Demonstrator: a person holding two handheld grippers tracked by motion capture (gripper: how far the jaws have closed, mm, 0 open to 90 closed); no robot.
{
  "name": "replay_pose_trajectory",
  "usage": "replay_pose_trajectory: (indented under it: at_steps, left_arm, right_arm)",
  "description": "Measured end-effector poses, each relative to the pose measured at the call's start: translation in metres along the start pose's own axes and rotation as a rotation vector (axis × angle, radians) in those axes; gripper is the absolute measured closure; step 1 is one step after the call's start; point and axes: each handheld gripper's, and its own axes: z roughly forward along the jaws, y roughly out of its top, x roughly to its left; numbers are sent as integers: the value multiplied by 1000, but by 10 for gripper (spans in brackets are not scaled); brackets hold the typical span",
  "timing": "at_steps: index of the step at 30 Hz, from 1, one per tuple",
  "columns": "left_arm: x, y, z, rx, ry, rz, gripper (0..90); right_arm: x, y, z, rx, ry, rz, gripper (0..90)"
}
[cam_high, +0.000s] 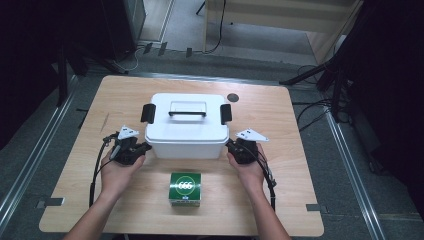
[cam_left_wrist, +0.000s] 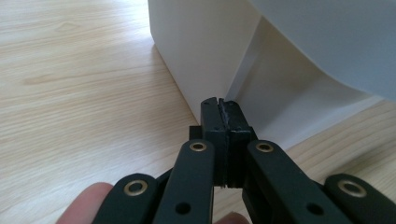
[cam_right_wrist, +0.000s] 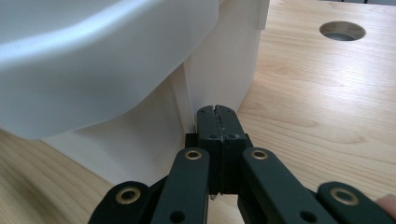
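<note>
High view: two hand-held grippers press in on a white box from either side, at a wooden table
Left gripper (cam_high: 145, 147): jaws clenched flat together on nothing, tips set against the lower left wall of the box, under the lid's overhang, as its own gripper view shows (cam_left_wrist: 219, 109)
Right gripper (cam_high: 230, 146): likewise clenched with nothing between the jaws, tips (cam_right_wrist: 215, 116) against the lower right wall beside a raised rib
Box (cam_high: 186, 130): stands upright near the middle of the table, lid on, black latch at each end, handle lying flat on top
Table (cam_high: 295, 165): bare light wood, a round hole (cam_high: 233, 97) just behind the box's right end
Green carton (cam_high: 185, 188): sits on the near side of the box, between the person's wrists, apart from both tools
Step in hand: by the look of it, squeezing the box between the two closed tools to shift or lift it
Doing it well: push inward evenly from both sides and at matching height, or the box will likely twist; keep the tips low under the lid's lip so they cannot slide up; move both hands together and slowly, steering clear of the green carton
</note>
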Motion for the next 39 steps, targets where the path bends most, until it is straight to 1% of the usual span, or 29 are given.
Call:
replay_pose_trajectory:
  at_steps: [1, 2, 3, 4, 5, 6, 7, 8, 9, 10, 11, 13, 14, 16, 19, 21, 23, 24, 27, 29, 30, 31, 32, 34, 35, 36, 37, 38, 39]
  left_arm:
    - [1, 0, -1, 3, 3, 2, 900]
    - [2, -1, -2, 3, -1, -16, 900]
    - [0, -1, -3, -5, 15, -26, 900]
    - [0, -1, -5, -8, 24, -22, 900]
    - [0, -1, -5, -8, 24, -22, 900]
    - [-2, -3, -8, -15, 44, -19, 900]
    - [-1, -5, -14, -24, 61, -16, 900]
    - [-1, -7, -16, -29, 64, -18, 900]
    - [0, -9, -21, -35, 67, -25, 900]
    - [0, -9, -21, -35, 67, -25, 900]
    - [1, -14, -28, -38, 70, -29, 900]
    - [1, -17, -31, -35, 71, -26, 900]
    - [0, -23, -35, -31, 68, -24, 900]
    - [-7, -38, -42, -20, 52, -27, 900]
    - [-19, -57, -45, 1, 16, -32, 900]
    - [-29, -67, -45, 16, -9, -35, 900]
    - [-38, -75, -46, 26, -30, -31, 900]
    - [-42, -77, -46, 36, -40, -20, 900]
    - [-56, -83, -47, 53, -59, 8, 900]
    - [-63, -85, -46, 57, -74, 19, 900]
    - [-66, -86, -46, 57, -83, 16, 900]
    - [-66, -86, -46, 57, -83, 16, 900]
    - [-71, -87, -45, 56, -98, 14, 900]
    - [-77, -87, -44, 57, -112, 22, 900]
    - [-77, -87, -44, 57, -112, 22, 900]
    - [-84, -88, -42, 67, -137, 28, 900]
    - [-84, -88, -42, 67, -137, 28, 900]
    - [-92, -88, -40, 71, -166, 30, 900]
    - [-94, -87, -39, 67, -173, 28, 900]
  right_arm:
    - [1, 0, 0, 3, 6, 0, 900]
    - [3, 1, 1, 3, -2, -28, 900]
    - [5, 1, 0, 5, -12, -41, 900]
    - [6, 1, -1, 9, -27, -50, 900]
    - [7, 1, -2, 8, -33, -60, 899]
    - [7, 1, -2, 8, -33, -60, 899]
    - [7, 0, -8, 16, -55, -88, 890]
    - [7, 0, -12, 21, -64, -97, 890]
    - [6, -1, -15, 24, -68, -102, 888]
    - [6, -1, -15, 24, -68, -102, 888]
    - [3, -3, -25, 19, -75, -114, 888]
    - [2, -4, -28, 21, -73, -114, 888]
    - [1, -9, -37, 25, -63, -113, 888]
    - [2, -14, -43, 29, -50, -103, 888]
    - [8, -26, -51, 45, -29, -111, 888]
    - [13, -34, -55, 64, -8, -128, 888]
    - [19, -42, -59, 83, 11, -130, 889]
    - [22, -46, -61, 88, 20, -132, 889]
    - [34, -54, -65, 103, 54, -129, 889]
    - [42, -59, -67, 114, 86, -141, 888]
    - [45, -60, -68, 117, 97, -138, 888]
    - [45, -60, -68, 117, 97, -138, 888]
    - [54, -66, -69, 128, 124, -142, 888]
    - [62, -69, -69, 137, 145, -142, 888]
    - [66, -71, -69, 142, 155, -145, 888]
    - [72, -74, -69, 148, 173, -144, 888]
    - [72, -74, -69, 148, 173, -144, 888]
    - [81, -76, -69, 150, 189, -147, 888]
    - [84, -77, -69, 148, 200, -151, 888]
